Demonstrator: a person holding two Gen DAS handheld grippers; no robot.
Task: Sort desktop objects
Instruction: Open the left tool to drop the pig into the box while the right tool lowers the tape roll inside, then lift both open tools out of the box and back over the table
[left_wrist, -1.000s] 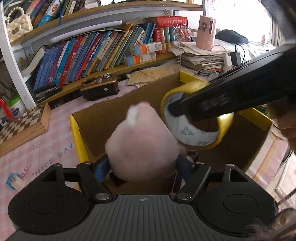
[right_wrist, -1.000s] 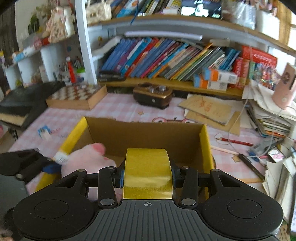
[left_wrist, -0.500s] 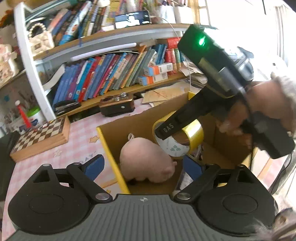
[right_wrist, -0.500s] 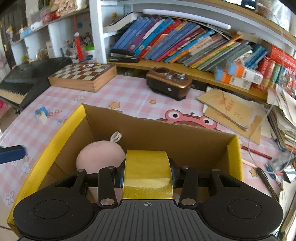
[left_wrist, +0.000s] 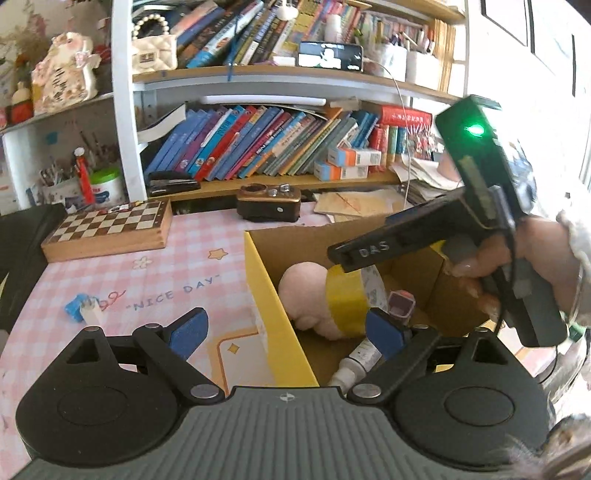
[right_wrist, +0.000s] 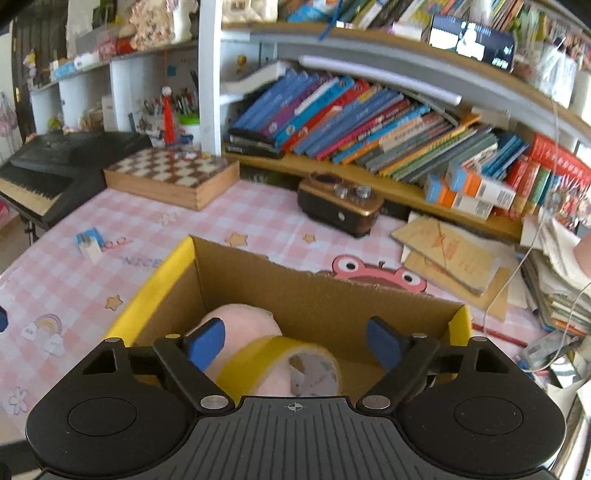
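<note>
A cardboard box with yellow rims (left_wrist: 263, 280) (right_wrist: 162, 284) stands on the pink checked desk. Inside lie a pink plush toy (left_wrist: 301, 291) (right_wrist: 240, 325), a yellow tape roll (left_wrist: 345, 306) (right_wrist: 280, 365) leaning on the plush, a small bottle (left_wrist: 360, 360) and a small pink-topped item (left_wrist: 400, 302). My left gripper (left_wrist: 286, 330) is open and empty, straddling the box's left wall. My right gripper (right_wrist: 295, 338) is open and empty just above the tape roll; its body also shows in the left wrist view (left_wrist: 436, 236).
A wooden chessboard box (left_wrist: 110, 229) (right_wrist: 170, 173), a brown device (left_wrist: 267, 203) (right_wrist: 338, 203) and a small blue-and-white item (left_wrist: 81, 308) (right_wrist: 88, 242) lie on the desk. Bookshelves stand behind. A keyboard (right_wrist: 48, 173) is far left; papers and cables (right_wrist: 554, 280) are piled right.
My left gripper let go of the plush toy in the box, opened and pulled back. My right gripper opened and dropped the tape roll into the box, then rose slightly.
</note>
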